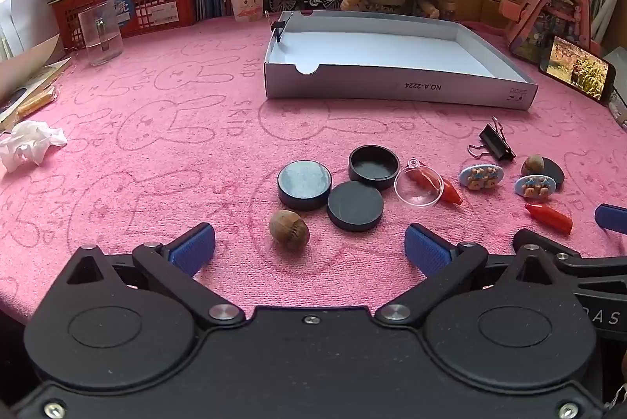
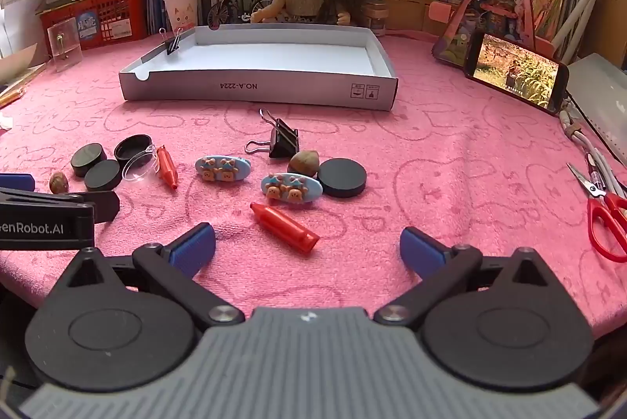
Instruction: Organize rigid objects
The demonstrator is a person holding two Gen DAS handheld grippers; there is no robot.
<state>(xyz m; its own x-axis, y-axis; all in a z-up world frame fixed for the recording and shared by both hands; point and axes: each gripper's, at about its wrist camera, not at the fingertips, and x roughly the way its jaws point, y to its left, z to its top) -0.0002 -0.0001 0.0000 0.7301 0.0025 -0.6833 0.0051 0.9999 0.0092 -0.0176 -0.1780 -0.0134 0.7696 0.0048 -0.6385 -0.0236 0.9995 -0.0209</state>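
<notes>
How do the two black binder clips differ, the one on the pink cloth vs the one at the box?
The black binder clip on the pink cloth lies loose among the small items, its wire handles splayed out; the black binder clip on the white cardboard box is clamped onto the box's left wall, handles sticking up. The loose one looks larger, being closer. Both are black with silver wire handles.

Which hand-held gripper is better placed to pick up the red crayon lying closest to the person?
The right hand-held gripper. Its jaws are open and the red crayon lies just ahead between them. The left hand-held gripper faces the nut and black caps instead.
</notes>
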